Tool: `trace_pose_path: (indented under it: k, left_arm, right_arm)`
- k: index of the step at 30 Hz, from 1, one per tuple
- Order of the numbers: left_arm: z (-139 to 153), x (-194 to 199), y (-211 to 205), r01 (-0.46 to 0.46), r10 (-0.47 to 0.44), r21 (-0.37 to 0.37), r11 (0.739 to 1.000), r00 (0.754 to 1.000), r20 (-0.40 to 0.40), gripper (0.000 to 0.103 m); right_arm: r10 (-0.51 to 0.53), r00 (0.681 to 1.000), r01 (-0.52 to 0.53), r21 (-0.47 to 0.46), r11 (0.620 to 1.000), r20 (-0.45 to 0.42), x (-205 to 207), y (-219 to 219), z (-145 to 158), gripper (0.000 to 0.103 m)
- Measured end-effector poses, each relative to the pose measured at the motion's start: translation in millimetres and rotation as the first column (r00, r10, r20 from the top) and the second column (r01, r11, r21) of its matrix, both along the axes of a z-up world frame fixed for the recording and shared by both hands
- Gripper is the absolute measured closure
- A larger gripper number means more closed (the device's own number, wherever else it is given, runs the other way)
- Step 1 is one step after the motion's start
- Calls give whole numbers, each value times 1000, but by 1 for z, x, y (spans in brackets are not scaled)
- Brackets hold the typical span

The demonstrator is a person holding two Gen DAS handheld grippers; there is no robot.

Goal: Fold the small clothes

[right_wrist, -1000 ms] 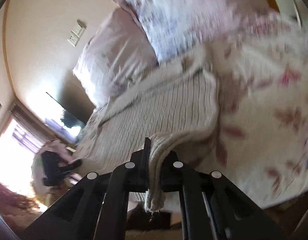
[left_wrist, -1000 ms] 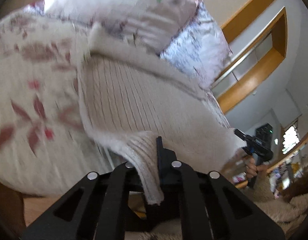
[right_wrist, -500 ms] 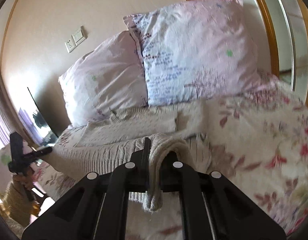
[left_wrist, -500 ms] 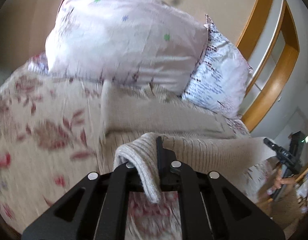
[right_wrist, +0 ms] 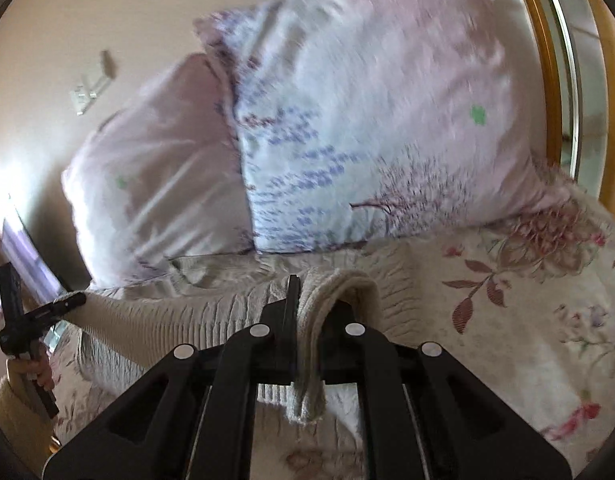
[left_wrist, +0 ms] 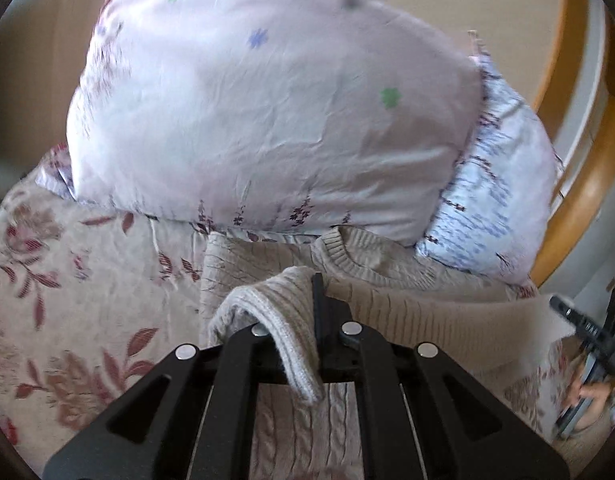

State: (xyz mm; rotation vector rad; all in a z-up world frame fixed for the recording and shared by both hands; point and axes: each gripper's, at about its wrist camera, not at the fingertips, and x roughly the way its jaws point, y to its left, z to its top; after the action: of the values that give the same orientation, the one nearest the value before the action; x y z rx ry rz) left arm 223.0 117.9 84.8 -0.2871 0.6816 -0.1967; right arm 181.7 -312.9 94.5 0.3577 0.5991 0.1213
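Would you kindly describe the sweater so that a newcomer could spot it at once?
Start at the two pale pillows against the wall. Just below them, on the floral bedspread, lies the sweater. It is the only plain beige ribbed knit there, and both tongs pinch its hem.

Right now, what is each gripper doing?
Left gripper: shut on the sweater.
Right gripper: shut on the sweater too.

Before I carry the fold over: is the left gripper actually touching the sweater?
Touching. The left wrist view shows the left gripper with its jaws clamped on the beige knit sweater's ribbed hem.
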Motion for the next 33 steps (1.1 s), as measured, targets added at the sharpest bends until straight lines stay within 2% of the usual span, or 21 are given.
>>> trace_pose_path:
  k: [5, 10, 13, 15, 17, 20, 21, 23, 24, 25, 26, 28, 32, 33]
  left_arm:
    - [-12, 32, -3, -22, 21, -22, 1000, 1000, -21, 98]
    - [-46, 59, -5, -41, 36, -37, 998, 992, -120, 98]
    - [-59, 64, 1, -47, 30, -107, 993, 987, -159, 97]
    - [-61, 66, 4, -45, 21, -136, 990, 985, -169, 96]
    - [-62, 69, 7, -47, 17, -165, 985, 984, -177, 96]
    - [-66, 78, 13, -71, 23, -239, 969, 980, -199, 95]
    - [-70, 82, 14, -81, 23, -268, 960, 978, -210, 90]
    - [-73, 87, 20, -105, 31, -331, 938, 975, -222, 73]
    - [-73, 88, 25, -120, 41, -364, 924, 975, -217, 59]
    - [-72, 88, 27, -124, 43, -387, 914, 977, -210, 50]
    - [-69, 87, 30, -128, 49, -409, 904, 979, -199, 47]
    - [-61, 84, 32, -137, 70, -397, 907, 982, -177, 35]
    - [-47, 70, 38, -132, 91, -324, 937, 986, -139, 31]
    - [-45, 66, 41, -127, 88, -318, 940, 987, -136, 32]
  right_arm:
    - [-42, 998, 44, 47, 998, -38, 27, -8, -14, 96]
    - [-49, 985, 59, 51, 997, -166, 57, -10, -48, 96]
    - [-29, 978, 54, 117, 992, -206, 58, -15, -56, 94]
    - [2, 982, 31, 171, 985, -190, 57, -20, -55, 94]
    - [7, 985, 26, 185, 982, -174, 61, -23, -52, 94]
    - [5, 981, 46, 254, 966, -194, 76, -27, -54, 94]
    - [1, 980, 58, 290, 955, -201, 83, -30, -56, 92]
    - [-5, 975, 84, 350, 933, -222, 95, -34, -60, 74]
    - [-12, 974, 101, 385, 917, -226, 99, -38, -62, 54]
    - [-16, 974, 109, 407, 907, -225, 101, -39, -63, 42]
    - [-21, 975, 115, 422, 899, -221, 103, -40, -64, 39]
    - [-46, 978, 127, 410, 903, -202, 101, -42, -61, 37]
    - [-55, 987, 105, 349, 931, -150, 81, -46, -49, 39]
    - [-63, 988, 102, 298, 949, -140, 73, -46, -44, 46]
